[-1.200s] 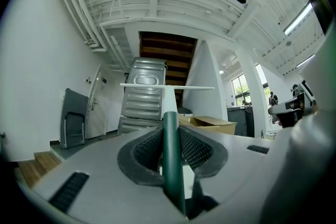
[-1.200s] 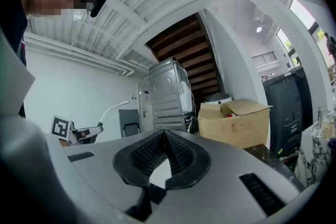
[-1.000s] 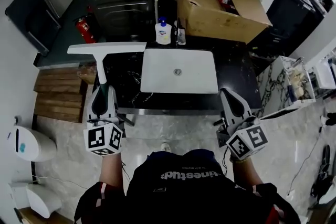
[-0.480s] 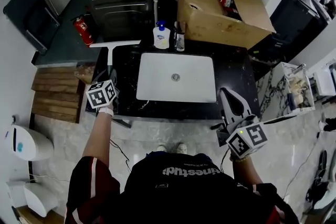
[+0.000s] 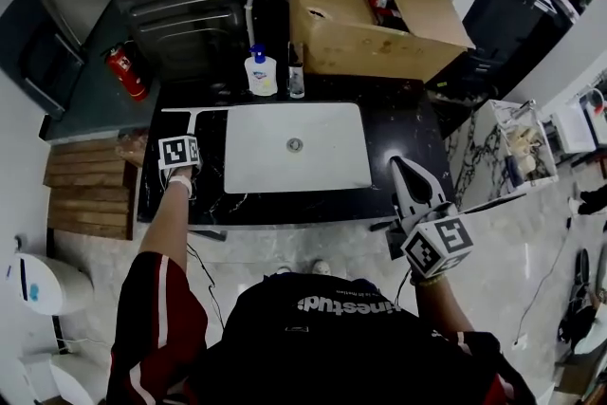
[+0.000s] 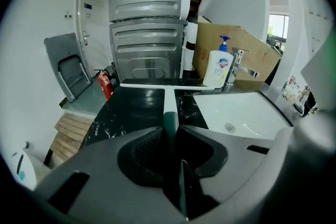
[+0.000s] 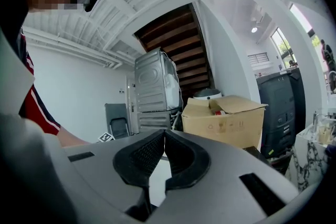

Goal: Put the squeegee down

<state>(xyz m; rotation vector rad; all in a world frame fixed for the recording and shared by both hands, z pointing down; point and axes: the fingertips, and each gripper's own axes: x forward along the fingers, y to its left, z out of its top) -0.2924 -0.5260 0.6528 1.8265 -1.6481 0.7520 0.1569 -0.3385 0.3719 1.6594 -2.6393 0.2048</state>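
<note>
Head view: the left gripper (image 5: 188,147) holds the squeegee (image 5: 194,112) low at the black counter (image 5: 403,120), just left of the sink (image 5: 256,168); blade crosswise, handle toward the person. Left gripper view: jaws pinch the green handle (image 6: 169,122); the stem points away; contact unclear; lowering seems nearly done, so settle it, then release. Right gripper view: right gripper (image 7: 164,136) pressed together, empty.

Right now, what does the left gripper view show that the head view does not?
Only the left gripper view shows the grip itself: the left gripper shut on the dark green handle of the squeegee. Only the head view shows the right gripper and the person's left arm. Both show the white sink, the soap bottle, the cardboard box and the fire extinguisher.
</note>
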